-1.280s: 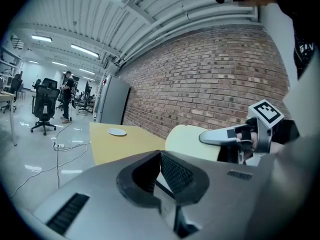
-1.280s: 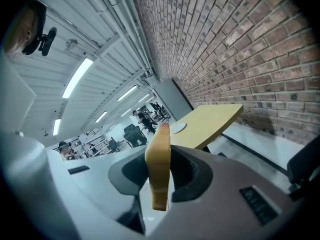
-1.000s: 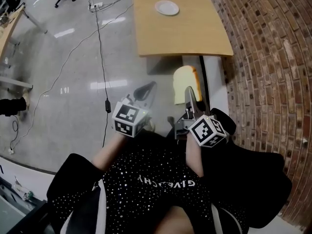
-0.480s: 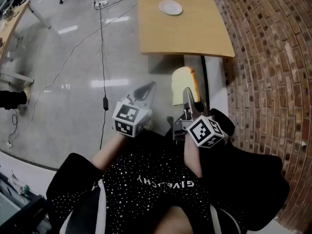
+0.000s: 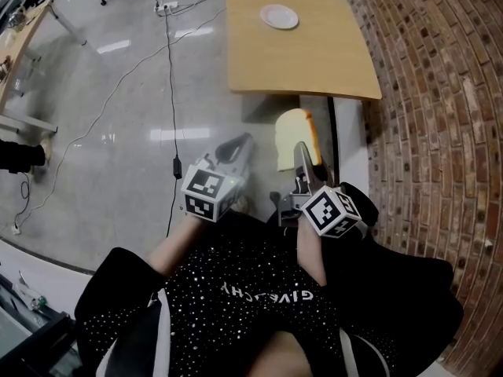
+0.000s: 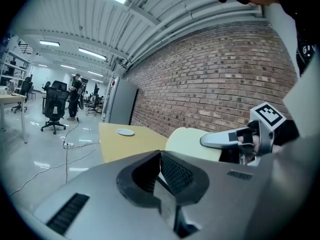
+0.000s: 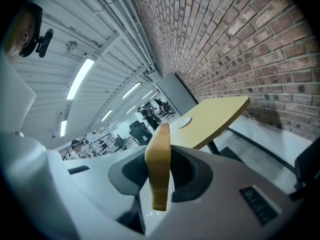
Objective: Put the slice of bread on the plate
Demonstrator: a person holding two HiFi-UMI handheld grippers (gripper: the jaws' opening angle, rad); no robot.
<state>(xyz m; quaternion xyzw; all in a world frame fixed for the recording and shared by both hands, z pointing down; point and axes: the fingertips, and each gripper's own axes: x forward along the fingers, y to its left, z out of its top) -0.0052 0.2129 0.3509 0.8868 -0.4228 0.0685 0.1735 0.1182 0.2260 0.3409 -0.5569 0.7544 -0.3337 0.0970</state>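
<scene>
- Grey floor (image 5: 118, 116) fills the left; a brick wall (image 5: 424, 93) runs along the right.
- The table (image 5: 299, 61) stands ahead, with open floor beside its left edge; the plate (image 5: 279, 16) sits near its far end.
- The right gripper (image 5: 303, 157) clamps the slice of bread (image 5: 292, 132) upright, short of the table.
- The left gripper (image 5: 236, 146) has its jaws closed together, empty.

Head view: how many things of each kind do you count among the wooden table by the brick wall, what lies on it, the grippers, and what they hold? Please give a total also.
wooden table: 1
plate: 1
slice of bread: 1
grippers: 2 (left gripper, right gripper)
Total: 5
</scene>
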